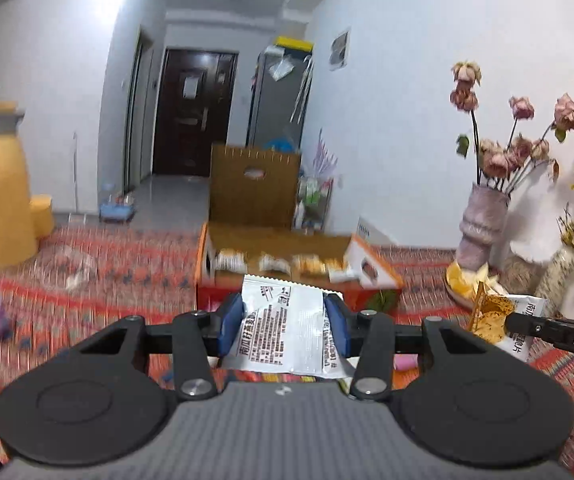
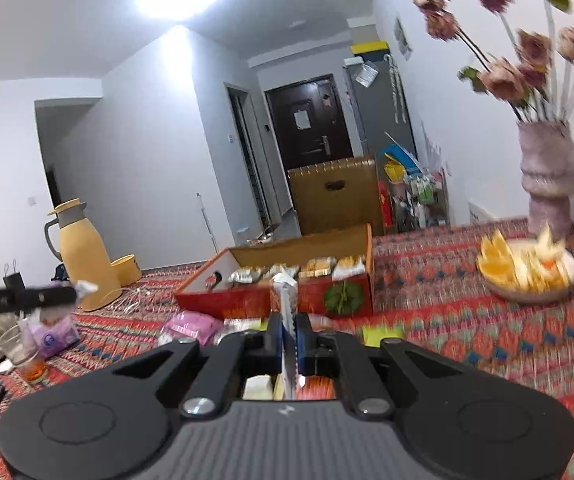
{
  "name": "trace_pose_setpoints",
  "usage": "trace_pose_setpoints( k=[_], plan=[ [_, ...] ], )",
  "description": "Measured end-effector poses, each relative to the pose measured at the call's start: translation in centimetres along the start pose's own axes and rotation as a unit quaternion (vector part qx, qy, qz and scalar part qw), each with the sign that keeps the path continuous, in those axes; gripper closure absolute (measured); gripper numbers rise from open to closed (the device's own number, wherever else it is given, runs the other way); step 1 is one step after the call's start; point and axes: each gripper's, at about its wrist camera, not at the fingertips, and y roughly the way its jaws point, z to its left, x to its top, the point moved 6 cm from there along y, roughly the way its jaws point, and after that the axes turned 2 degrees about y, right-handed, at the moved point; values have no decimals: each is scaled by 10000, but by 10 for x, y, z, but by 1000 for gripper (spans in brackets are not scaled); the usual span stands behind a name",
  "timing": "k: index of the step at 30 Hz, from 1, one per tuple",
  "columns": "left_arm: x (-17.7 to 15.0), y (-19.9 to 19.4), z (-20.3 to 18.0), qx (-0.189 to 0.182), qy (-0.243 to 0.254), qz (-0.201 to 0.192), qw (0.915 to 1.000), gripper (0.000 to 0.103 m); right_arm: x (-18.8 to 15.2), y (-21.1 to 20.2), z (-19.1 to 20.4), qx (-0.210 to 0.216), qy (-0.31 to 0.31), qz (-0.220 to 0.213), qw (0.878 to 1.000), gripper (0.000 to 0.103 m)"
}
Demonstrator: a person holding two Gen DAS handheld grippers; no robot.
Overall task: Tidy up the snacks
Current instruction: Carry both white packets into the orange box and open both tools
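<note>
My left gripper is shut on a white snack packet with black print, held flat above the patterned tablecloth just in front of the open red and orange snack box. Several small packets lie in a row inside the box. My right gripper is shut on a thin snack packet held edge-on, in front of the same box. The right gripper also shows at the right of the left wrist view, holding its orange and white packet.
A yellow thermos jug stands at the left. A vase of dried roses and a plate of chips stand at the right. Pink and purple packets and a glass lie on the cloth.
</note>
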Motion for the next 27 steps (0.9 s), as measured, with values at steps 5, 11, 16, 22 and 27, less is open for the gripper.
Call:
trace_pose_setpoints(
  k=[5, 11, 16, 22, 27],
  plan=[
    [43, 49, 13, 35, 254, -310, 9992, 56, 52, 43, 0, 151, -335, -105, 9993, 96],
    [76, 149, 35, 134, 244, -86, 9996, 56, 99, 132, -12, 133, -471, 118, 9987, 96],
    [74, 250, 52, 392, 153, 530, 9977, 56, 112, 237, -25, 228, 136, 673, 9974, 96],
    [74, 351, 63, 506, -353, 1068, 9924, 51, 102, 372, -17, -159, 390, 1262, 9911, 92],
    [46, 387, 63, 868, 205, 962, 9914, 20, 77, 424, -13, -323, 396, 1385, 9890, 63]
  ],
)
